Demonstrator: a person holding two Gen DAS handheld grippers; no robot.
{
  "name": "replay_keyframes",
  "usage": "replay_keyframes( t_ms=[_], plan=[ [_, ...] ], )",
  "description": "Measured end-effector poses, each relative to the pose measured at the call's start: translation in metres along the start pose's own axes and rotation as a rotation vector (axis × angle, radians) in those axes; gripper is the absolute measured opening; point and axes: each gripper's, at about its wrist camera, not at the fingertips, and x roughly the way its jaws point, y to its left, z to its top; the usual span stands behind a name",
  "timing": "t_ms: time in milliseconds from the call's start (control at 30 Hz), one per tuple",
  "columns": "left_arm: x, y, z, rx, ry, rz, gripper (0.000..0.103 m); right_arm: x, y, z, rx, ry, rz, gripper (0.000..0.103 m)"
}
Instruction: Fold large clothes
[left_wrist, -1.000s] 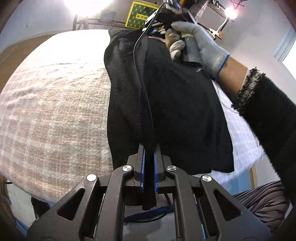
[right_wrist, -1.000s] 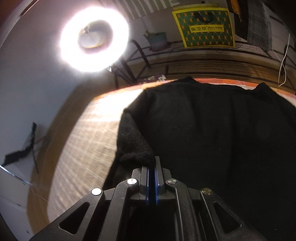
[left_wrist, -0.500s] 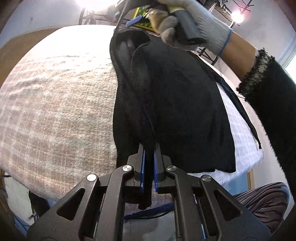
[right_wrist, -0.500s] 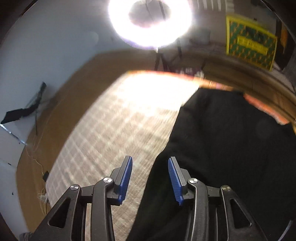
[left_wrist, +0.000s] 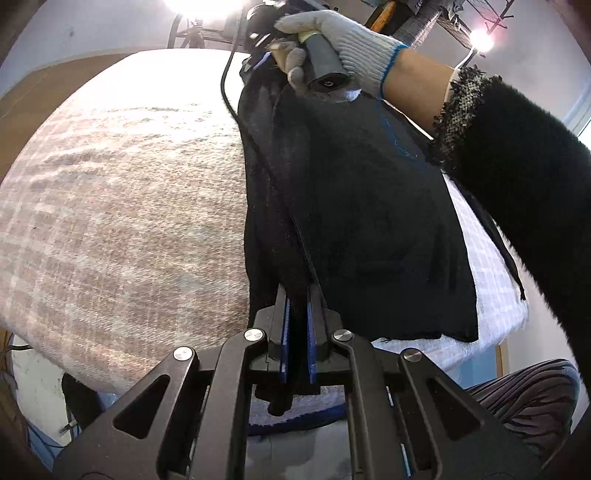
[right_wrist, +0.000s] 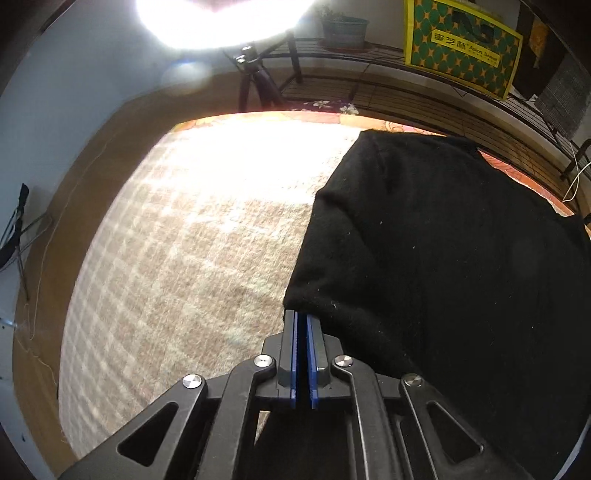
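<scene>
A large black knit garment (left_wrist: 369, 221) lies folded lengthwise on the checked cloth-covered table (left_wrist: 122, 221). My left gripper (left_wrist: 297, 295) is shut on the near end of its folded left edge, with black fabric between the blue pads. In the right wrist view the garment (right_wrist: 461, 258) fills the right side, and my right gripper (right_wrist: 302, 317) is shut on its left fold edge. The gloved hand holding the right gripper (left_wrist: 332, 48) shows at the far end of the garment in the left wrist view.
A bright ring light on a stand (right_wrist: 221, 22) stands beyond the table. A wire shelf with a yellow-green box (right_wrist: 461, 48) and a potted plant (right_wrist: 345, 31) runs along the back wall. The person's striped legs (left_wrist: 524, 398) are at the near right.
My right gripper opened half a second ago, moved along the garment's left edge and has shut on the fold again. The left gripper kept its hold on the near edge.
</scene>
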Motion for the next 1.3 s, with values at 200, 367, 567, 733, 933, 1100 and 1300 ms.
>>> replay_keyframes(
  t_ms=[200, 367, 567, 733, 933, 1100, 1300],
  plan=[
    [-0.009, -0.011, -0.002, 0.046, -0.022, 0.024, 0.005, -0.061, -0.042, 0.004, 0.087, -0.147, 0.237, 0.0],
    [-0.003, -0.035, -0.007, 0.115, -0.009, 0.029, 0.005, -0.069, -0.11, -0.01, 0.206, -0.176, 0.296, 0.0],
    [0.012, -0.067, -0.01, 0.196, 0.003, 0.026, 0.005, -0.074, -0.16, -0.028, 0.275, -0.2, 0.297, 0.0],
    [0.029, -0.088, -0.012, 0.236, 0.033, 0.016, 0.005, -0.067, -0.18, -0.036, 0.284, -0.176, 0.226, 0.0],
    [0.048, -0.103, -0.01, 0.262, 0.063, 0.002, 0.005, -0.056, -0.193, -0.038, 0.284, -0.16, 0.179, 0.0],
    [0.055, -0.108, -0.012, 0.254, 0.09, -0.062, 0.005, -0.062, -0.193, -0.043, 0.244, -0.147, 0.183, 0.028],
    [0.042, -0.128, -0.036, 0.37, 0.115, -0.151, 0.005, -0.124, -0.214, -0.065, 0.236, -0.236, 0.253, 0.034]
  ],
)
